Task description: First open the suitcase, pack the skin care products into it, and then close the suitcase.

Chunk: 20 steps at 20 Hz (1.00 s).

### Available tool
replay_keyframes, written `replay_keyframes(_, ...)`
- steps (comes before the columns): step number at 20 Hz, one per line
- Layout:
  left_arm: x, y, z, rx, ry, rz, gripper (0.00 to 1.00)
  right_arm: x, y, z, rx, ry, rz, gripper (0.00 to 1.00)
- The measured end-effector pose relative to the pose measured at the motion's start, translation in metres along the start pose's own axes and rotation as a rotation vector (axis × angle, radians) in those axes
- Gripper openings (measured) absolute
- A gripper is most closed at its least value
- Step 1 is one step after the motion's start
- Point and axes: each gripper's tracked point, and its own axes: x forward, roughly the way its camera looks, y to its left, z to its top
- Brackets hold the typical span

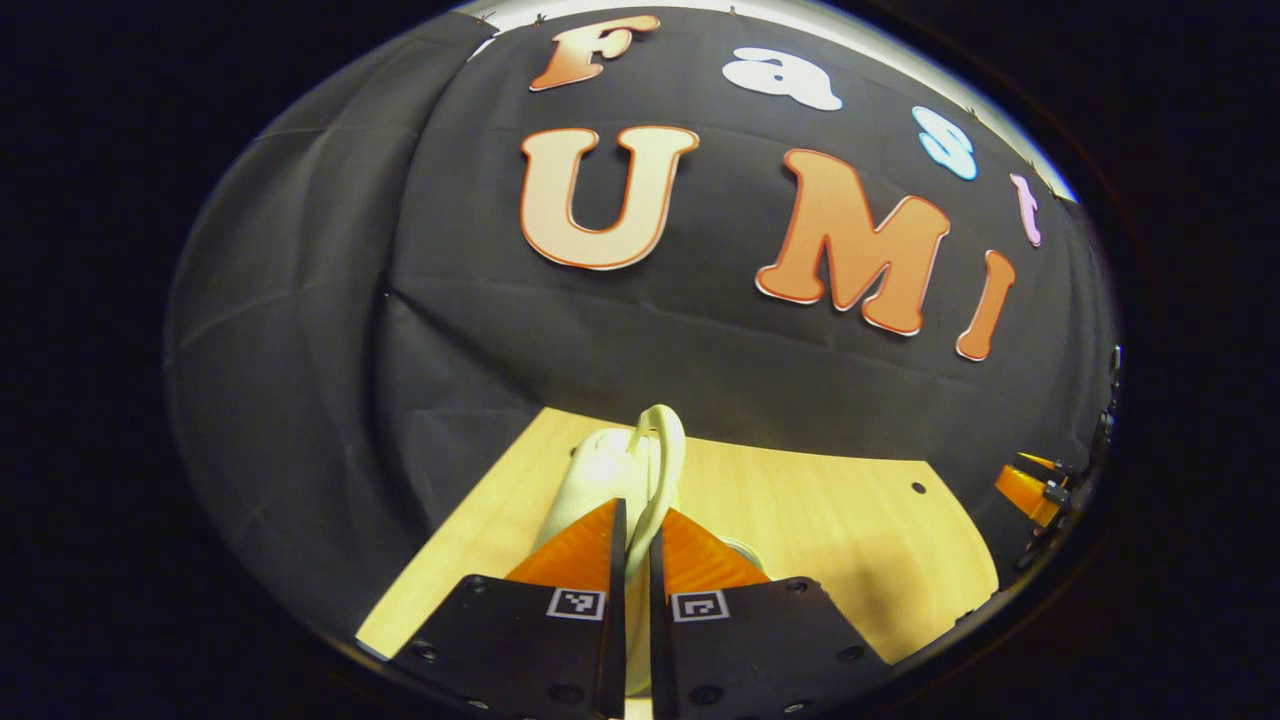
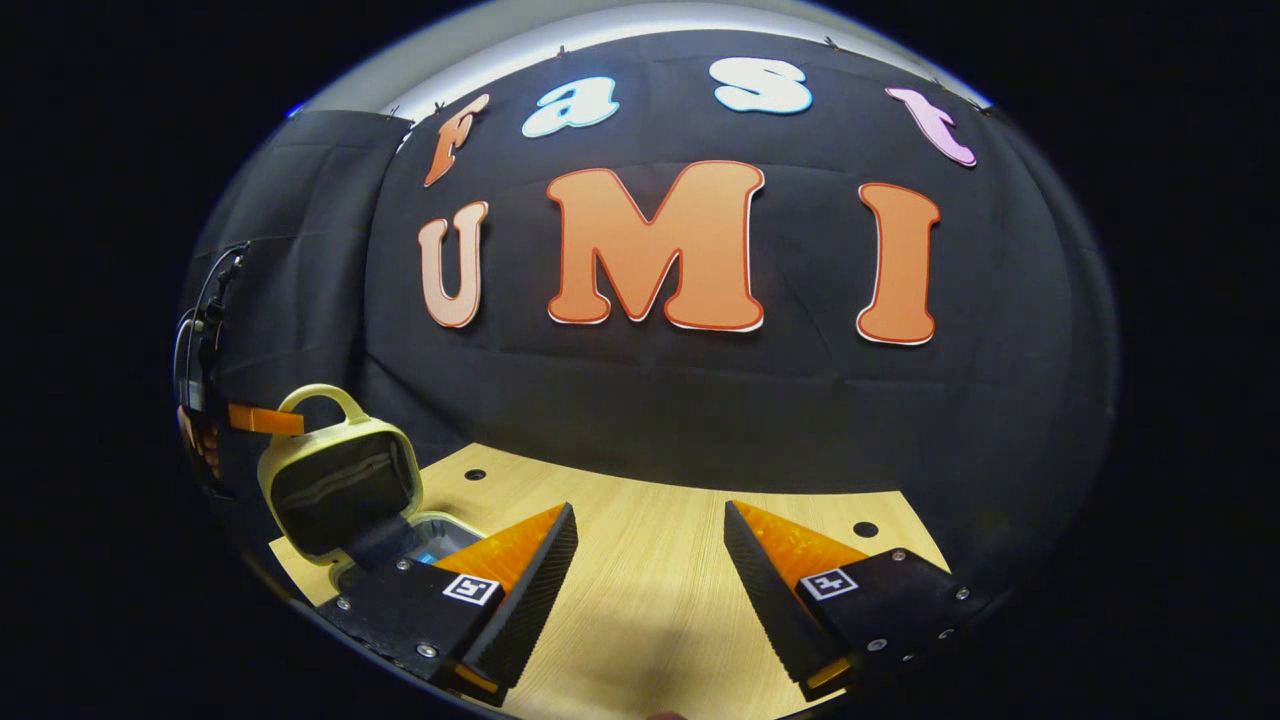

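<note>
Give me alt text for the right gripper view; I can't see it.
The right hand-held gripper hangs open over the bare wooden table. At far left the small suitcase stands with its lid up, and the left hand-held gripper is at its handle.

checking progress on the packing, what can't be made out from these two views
- Inside of the suitcase, right gripper view: its base sits behind the right gripper finger, so what is packed cannot be told.
- Suitcase body, left gripper view: the left gripper, shut on the handle, covers most of it.
</note>
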Motion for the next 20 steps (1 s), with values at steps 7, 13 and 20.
replay_keyframes(7, 0.013, -0.082, -0.042, -0.013, 0.064, -0.106, 0.10, -0.017, -0.028, -0.013, 0.006, 0.009, -0.018, 0.94)
replay_keyframes(13, 0.035, -0.140, -0.098, 0.123, 0.181, -0.190, 0.10, -0.027, -0.051, -0.020, 0.019, 0.015, -0.050, 0.94)
replay_keyframes(20, 0.048, -0.160, -0.154, 0.344, 0.258, -0.176, 0.10, -0.039, -0.065, -0.032, 0.006, 0.032, -0.075, 0.94)
